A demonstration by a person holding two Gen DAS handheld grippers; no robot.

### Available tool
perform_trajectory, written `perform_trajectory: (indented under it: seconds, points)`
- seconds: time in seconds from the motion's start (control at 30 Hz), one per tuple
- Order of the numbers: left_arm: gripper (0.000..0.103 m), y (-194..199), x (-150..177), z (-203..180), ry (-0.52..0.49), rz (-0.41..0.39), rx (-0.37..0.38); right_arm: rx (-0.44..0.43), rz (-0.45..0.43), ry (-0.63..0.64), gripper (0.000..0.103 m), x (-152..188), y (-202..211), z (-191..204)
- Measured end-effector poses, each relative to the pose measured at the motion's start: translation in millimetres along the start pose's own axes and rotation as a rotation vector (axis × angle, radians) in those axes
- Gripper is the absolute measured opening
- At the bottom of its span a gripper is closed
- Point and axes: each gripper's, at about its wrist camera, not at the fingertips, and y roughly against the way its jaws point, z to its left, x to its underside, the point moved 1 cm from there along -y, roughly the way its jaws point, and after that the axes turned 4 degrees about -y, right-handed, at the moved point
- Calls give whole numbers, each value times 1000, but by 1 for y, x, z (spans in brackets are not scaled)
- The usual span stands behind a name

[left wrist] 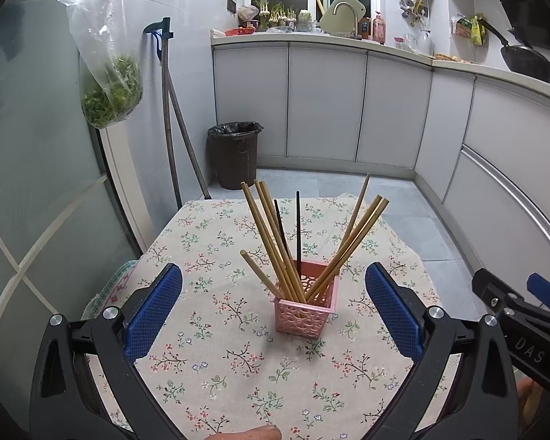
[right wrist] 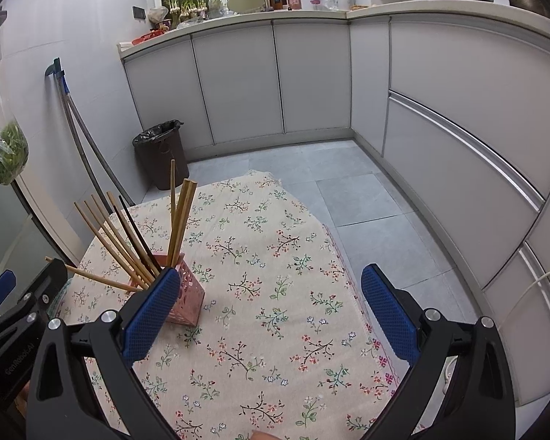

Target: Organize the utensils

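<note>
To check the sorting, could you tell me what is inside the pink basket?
The pink basket holds wooden chopsticks and two black chopsticks, all leaning outward. Their lower ends and the basket's floor are hidden.

Dim cool indoor light, soft shadows, fisheye-warped edges, sharp

We counted one pink holder (left wrist: 307, 306) on the floral tablecloth (left wrist: 216, 359), with ten chopsticks standing in it: eight bamboo chopsticks (left wrist: 271, 234) and two black chopsticks (left wrist: 297, 227). We saw two grippers, the left gripper (left wrist: 274, 306) and the right gripper (right wrist: 270, 306), each with two blue pads spread apart. Behind stood one bin (left wrist: 234, 154), two poles (left wrist: 172, 121), one hanging bag of greens (left wrist: 110, 88) and one dark pan (left wrist: 530, 62).
</note>
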Motion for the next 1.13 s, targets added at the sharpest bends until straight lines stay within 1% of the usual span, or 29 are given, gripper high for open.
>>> perform_trajectory:
  seconds: [0.13,0.27,0.37,0.47,0.7,0.83,1.13]
  points:
    - [96,-1,0,0,-3,8,-8,0,6,-3,96,0,-1,0]
    - [96,-4,1,3,14,25,0,1,7,-5,96,-1,-2,-1]
    - [96,-3,1,5,25,18,-2,-1,14,-1,96,0,-3,0]
    - [96,-3,1,4,8,20,-8,-8,30,-3,96,1,-5,0]
    - [95,0,3,0,-19,-6,-32,-12,50,-18,96,1,-9,-3]
    - [94,4,2,-3,-35,-28,-19,-13,56,-16,96,2,-10,-2]
    - [96,-2,0,3,4,31,21,-8,53,-19,96,2,-11,-3]
